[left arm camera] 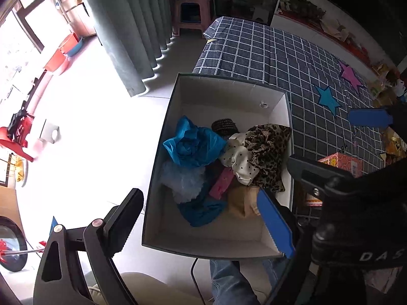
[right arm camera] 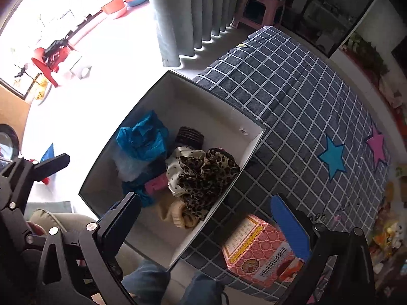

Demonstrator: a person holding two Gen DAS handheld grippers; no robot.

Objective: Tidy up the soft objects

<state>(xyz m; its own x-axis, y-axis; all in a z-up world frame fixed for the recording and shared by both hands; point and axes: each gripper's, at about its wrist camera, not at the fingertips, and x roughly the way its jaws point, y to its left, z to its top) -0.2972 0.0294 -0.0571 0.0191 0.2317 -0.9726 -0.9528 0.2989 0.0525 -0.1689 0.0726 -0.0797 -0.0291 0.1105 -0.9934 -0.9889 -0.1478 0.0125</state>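
Observation:
An open box with white walls holds several soft things: a blue cloth, a leopard-print cloth, a dotted white cloth, a tan cloth and a pink piece. My left gripper hangs open above the box's near end, nothing between its pads. My right gripper is also open and empty, over the box's near right corner. Its blue finger stands above a pink carton.
The box overhangs the left edge of a table under a dark checked cloth with a blue star and a pink star. A person's jeans-clad legs are below the box. Grey curtains hang beyond.

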